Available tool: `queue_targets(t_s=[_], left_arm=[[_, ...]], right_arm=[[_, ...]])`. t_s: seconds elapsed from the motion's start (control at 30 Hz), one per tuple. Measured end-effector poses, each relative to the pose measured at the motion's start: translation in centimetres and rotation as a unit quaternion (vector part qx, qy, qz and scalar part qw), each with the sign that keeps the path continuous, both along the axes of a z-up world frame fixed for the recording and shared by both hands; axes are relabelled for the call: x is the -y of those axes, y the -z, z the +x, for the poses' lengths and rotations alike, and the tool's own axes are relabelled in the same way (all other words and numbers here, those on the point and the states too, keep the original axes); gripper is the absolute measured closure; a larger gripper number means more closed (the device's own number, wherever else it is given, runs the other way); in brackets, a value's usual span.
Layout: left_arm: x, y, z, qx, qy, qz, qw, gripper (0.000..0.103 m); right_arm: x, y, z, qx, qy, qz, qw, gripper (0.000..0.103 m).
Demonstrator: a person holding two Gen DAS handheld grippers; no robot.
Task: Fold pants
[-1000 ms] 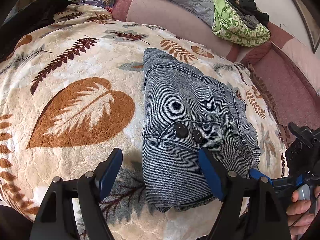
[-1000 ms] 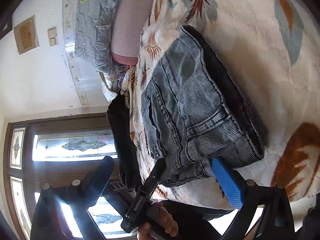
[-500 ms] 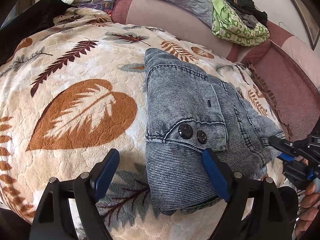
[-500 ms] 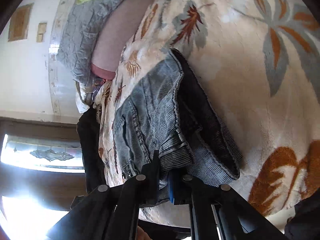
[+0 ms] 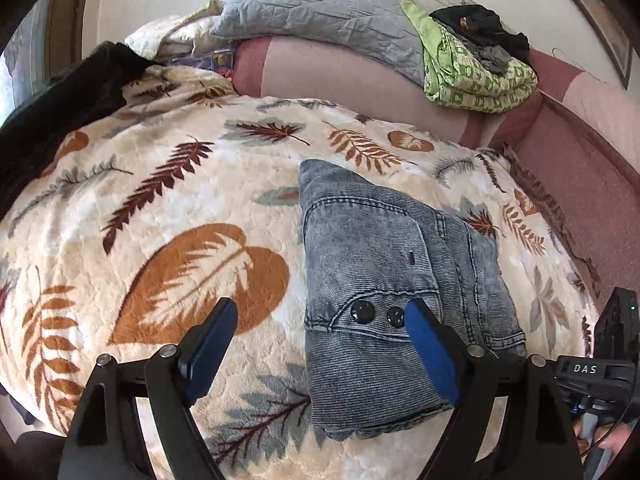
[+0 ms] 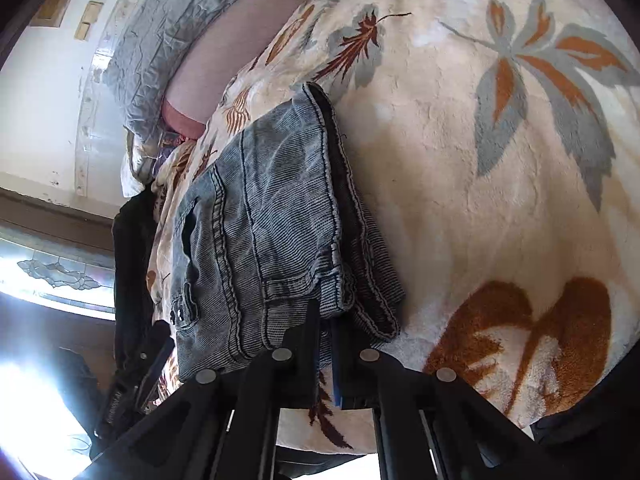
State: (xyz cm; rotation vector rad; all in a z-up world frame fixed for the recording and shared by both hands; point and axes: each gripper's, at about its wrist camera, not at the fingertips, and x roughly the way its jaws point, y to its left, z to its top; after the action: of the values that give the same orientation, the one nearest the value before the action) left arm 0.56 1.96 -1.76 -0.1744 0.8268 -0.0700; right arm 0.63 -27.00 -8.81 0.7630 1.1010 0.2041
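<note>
The folded grey-blue denim pants point(image 5: 384, 280) lie on a leaf-print blanket point(image 5: 168, 208), with two black buttons facing up near the front. My left gripper point(image 5: 320, 344) is open and empty, hovering over the pants' near left edge. In the right wrist view the pants point(image 6: 272, 232) appear as a folded stack. My right gripper point(image 6: 326, 320) is shut on the pants' near edge, which is pinched between the pads. The right gripper's body shows at the lower right of the left wrist view point(image 5: 600, 376).
A pink sofa back point(image 5: 360, 80) runs behind the blanket, with a grey quilted pillow point(image 5: 320, 4) and a pile of green and black clothes point(image 5: 476, 68) on it. A black garment point(image 5: 60, 112) lies at the blanket's left edge. A bright window point(image 6: 48, 276) is beyond.
My right gripper closed on the near edge of the pants, briefly lifted a corner, and lowered it again. My left gripper stayed open and drew back slightly.
</note>
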Motion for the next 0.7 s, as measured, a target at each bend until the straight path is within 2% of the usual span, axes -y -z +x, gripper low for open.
queue_targets(t_s=[0.1,0.17,0.23,0.33,0.43,0.5,0.57,0.6,0.63,0.67,0.7], left_arm=[[1.7,3.6,1.6,-0.081,0.029,0.036,0.9956,0.016],[1.5,3.8,1.1,-0.058,0.022,0.031,0.9976,0.015],[1.3,3.9,1.2,-0.063,0.019,0.024,0.9976,0.015],[1.4,4.0,1.2,-0.056,0.022,0.030,0.9977,0.015],[1.5,4.1,1.0,-0.049,0.019,0.034,0.9980,0.015],[1.5,4.0,1.1,-0.051,0.020,0.032,0.9980,0.015],[1.6,3.9,1.0,-0.051,0.021,0.030,0.9980,0.015],[1.6,4.0,1.0,-0.052,0.023,0.027,0.9980,0.015],[1.6,4.0,1.0,-0.054,0.024,0.027,0.9979,0.015],[1.6,4.0,0.9,-0.051,0.024,0.026,0.9981,0.015],[1.5,3.9,0.9,-0.051,0.024,0.026,0.9981,0.015]], right_arm=[[0.4,-0.1,-0.3,-0.005,-0.005,0.003,1.000,0.096],[0.6,-0.7,-0.7,-0.011,-0.014,-0.007,1.000,0.095],[0.7,-2.5,-1.4,0.005,-0.020,-0.039,0.999,0.093],[0.6,-6.3,-1.9,0.048,-0.022,-0.067,0.996,0.093],[-1.0,-9.3,-0.4,0.097,-0.055,-0.061,0.992,0.093],[-2.0,-8.5,1.5,0.086,-0.070,-0.046,0.993,0.082],[-2.9,-5.3,3.3,0.040,-0.080,-0.056,0.994,0.072],[-3.2,-3.1,3.8,0.011,-0.087,-0.081,0.993,0.071],[-2.9,-1.0,3.8,-0.005,-0.088,-0.069,0.994,0.072],[-2.4,-0.6,3.4,0.016,-0.074,-0.060,0.995,0.077],[-2.1,-0.7,3.3,0.016,-0.074,-0.054,0.996,0.078]])
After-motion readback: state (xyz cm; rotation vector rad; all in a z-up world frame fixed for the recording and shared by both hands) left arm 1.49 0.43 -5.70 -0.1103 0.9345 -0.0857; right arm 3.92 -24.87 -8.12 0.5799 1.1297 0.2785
